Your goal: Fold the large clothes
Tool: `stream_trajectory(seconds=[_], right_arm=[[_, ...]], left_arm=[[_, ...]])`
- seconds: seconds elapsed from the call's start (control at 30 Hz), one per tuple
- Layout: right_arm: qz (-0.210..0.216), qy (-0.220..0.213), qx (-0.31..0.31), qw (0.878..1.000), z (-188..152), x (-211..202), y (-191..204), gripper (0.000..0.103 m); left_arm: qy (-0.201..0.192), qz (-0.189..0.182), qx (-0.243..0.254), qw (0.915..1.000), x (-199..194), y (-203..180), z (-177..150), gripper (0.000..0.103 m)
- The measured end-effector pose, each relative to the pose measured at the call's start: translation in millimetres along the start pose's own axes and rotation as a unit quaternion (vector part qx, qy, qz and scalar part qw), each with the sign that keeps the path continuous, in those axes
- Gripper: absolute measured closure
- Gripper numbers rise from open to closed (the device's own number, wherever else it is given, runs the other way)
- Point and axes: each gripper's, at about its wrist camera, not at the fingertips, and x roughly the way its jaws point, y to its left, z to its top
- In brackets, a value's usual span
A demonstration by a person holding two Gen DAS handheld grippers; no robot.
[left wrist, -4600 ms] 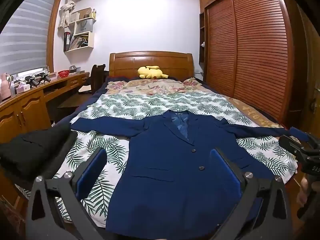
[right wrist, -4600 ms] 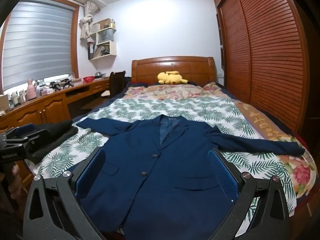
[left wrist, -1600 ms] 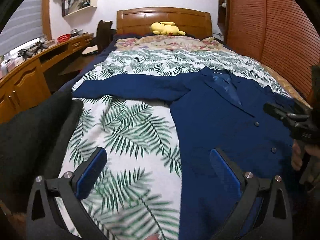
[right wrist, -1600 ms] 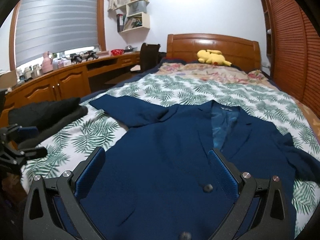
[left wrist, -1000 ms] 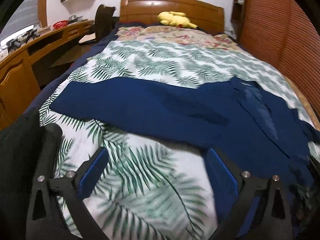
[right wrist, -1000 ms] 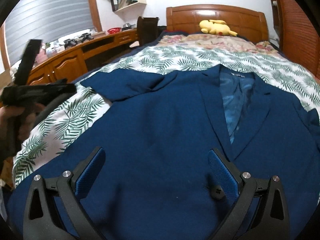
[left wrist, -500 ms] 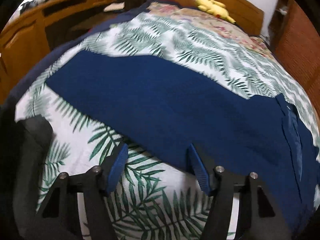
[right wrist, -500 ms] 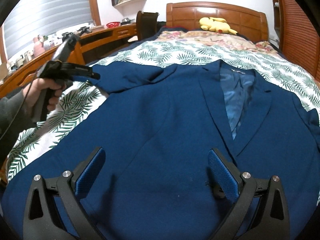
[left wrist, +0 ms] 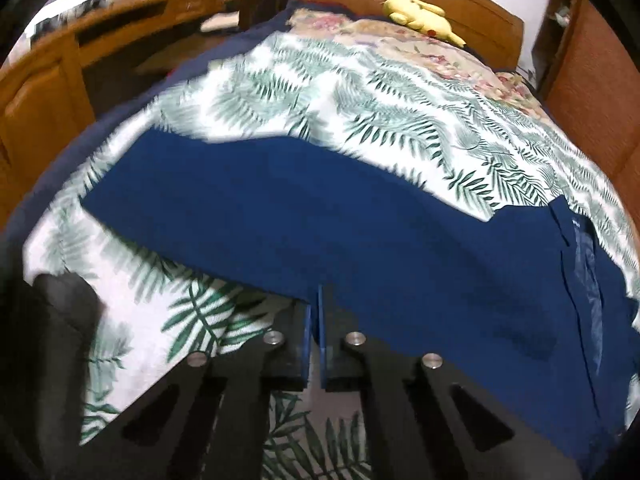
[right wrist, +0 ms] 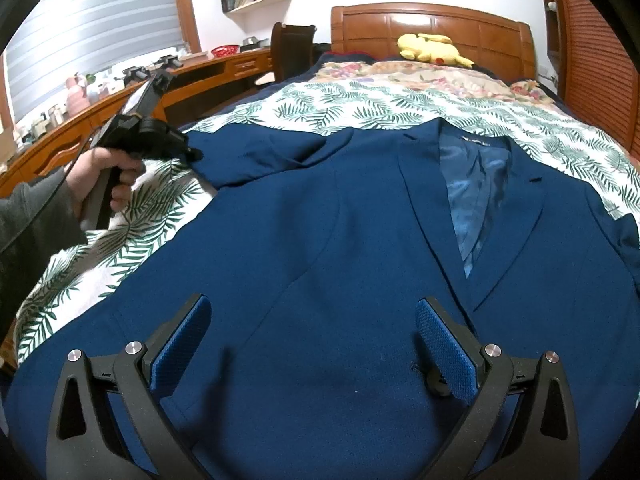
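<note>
The left hand-held gripper is shown pressed together on the near edge of the left sleeve of a navy suit jacket, its blue pads all but meeting where half a second earlier a wide gap stood between them. The pinch is seen from the right wrist view as well, where the same gripper is held against the sleeve at the jacket's far-left side. The jacket is laid face up across a leaf-print bedspread, collar toward the wooden headboard, with a yellow plush toy lying beyond it. The right hand-held gripper is kept spread above the jacket's lower front, nothing caught between its pads; whether the cloth is touched cannot be told. With the sleeve now gripped, the first fold is judged to be ready: the sleeve can be carried inward over the jacket's chest. The body of the jacket is judged likely to drag along unless it is steadied near its hem.
</note>
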Motion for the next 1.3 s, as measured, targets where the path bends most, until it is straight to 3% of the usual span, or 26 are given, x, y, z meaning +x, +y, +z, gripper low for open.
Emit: stream_trajectory(seconds=[0.3, 0.57, 0.73, 0.97, 1.3], right_arm=[[0.004, -0.019, 0.013, 1.000, 1.2, -11.0, -5.1, 0.000], [-0.008, -0.036, 0.009, 0.999, 3.0, -28.1, -9.6, 0.000], [-0.007, -0.029, 0.008, 1.000, 3.8, -23.6, -10.4, 0.000], [-0.012, -0.029, -0.006, 0.999, 2.0, -21.1, -5.3, 0.000], [-0.022, -0.024, -0.023, 0.999, -0.9, -17.4, 2.7, 0.000]], left_arm=[[-0.052, -0.036, 0.096, 0.9934, -103.6, -95.3, -6.6, 0.103], [-0.026, -0.041, 0.148, 0.9878, -139.1, -135.4, -41.4, 0.098], [-0.017, -0.048, 0.164, 0.9852, -147.5, -131.1, -72.2, 0.090], [-0.013, -0.051, 0.170, 0.9841, -146.9, -96.6, -100.7, 0.070], [0.001, 0.007, 0.116, 0.9933, -86.4, -22.2, -93.9, 0.059]])
